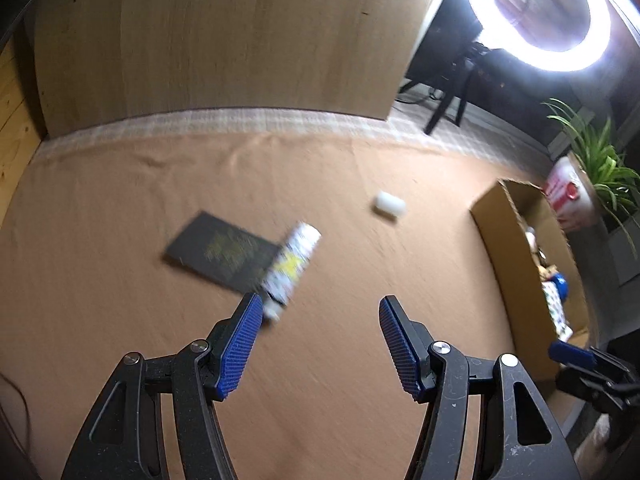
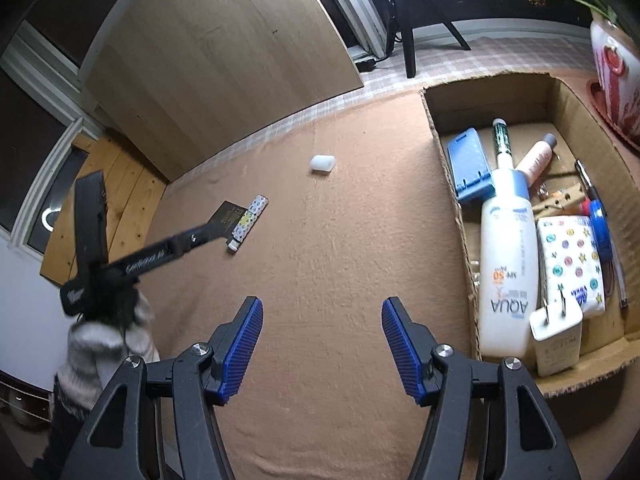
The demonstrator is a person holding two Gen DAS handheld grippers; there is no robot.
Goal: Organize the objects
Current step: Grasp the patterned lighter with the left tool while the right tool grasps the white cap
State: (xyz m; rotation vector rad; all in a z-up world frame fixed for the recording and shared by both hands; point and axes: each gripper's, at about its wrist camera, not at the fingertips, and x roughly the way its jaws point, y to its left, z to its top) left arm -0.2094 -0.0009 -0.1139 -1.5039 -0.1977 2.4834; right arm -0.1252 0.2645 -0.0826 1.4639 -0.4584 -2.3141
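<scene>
On the tan cloth lie a patterned white stick (image 1: 292, 268), a black card (image 1: 220, 252) partly under it, and a small white cap (image 1: 389, 203). My left gripper (image 1: 320, 312) hovers open and empty, its left fingertip just short of the stick's near end. In the right wrist view the stick (image 2: 250, 220), card (image 2: 226, 214) and cap (image 2: 322, 163) sit at the far left, with the left gripper (image 2: 216, 230) over them. My right gripper (image 2: 322, 312) is open and empty over bare cloth, left of the cardboard box (image 2: 488, 96). That box holds a white AQUA bottle (image 2: 506, 264), a blue case, a charger and several other items.
A wooden board (image 1: 224, 40) leans at the back of the table. A ring light (image 1: 540, 12) on a tripod, a plant (image 1: 596, 160) and a red and white pot (image 2: 612, 68) stand beyond the box. A person's woolly sleeve (image 2: 100, 344) is at the left edge.
</scene>
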